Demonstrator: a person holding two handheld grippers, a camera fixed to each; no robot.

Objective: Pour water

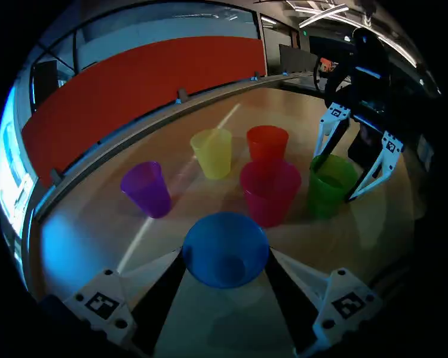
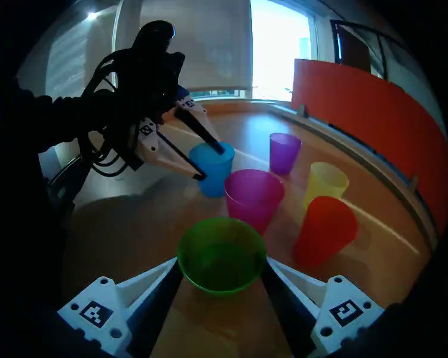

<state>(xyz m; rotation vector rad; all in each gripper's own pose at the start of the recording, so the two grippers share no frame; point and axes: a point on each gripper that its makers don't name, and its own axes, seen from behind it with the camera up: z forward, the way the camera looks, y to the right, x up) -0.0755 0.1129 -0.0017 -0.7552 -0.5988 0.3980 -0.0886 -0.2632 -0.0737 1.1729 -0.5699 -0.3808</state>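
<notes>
While the left gripper clamps the blue cup and the right gripper the green cup — both upright (contents unclear) — pouring hasn't begun.

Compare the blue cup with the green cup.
The blue cup is blue, the green cup green. The blue cup sits between the left tongs, the green cup between the right tongs. Both stand upright on the wooden table, translucent, beside the pink cup.

Left gripper clamps blue cup on wooden table. Beyond: purple cup, yellow cup, orange cup, pink cup — right gripper straddling green cup.
</notes>
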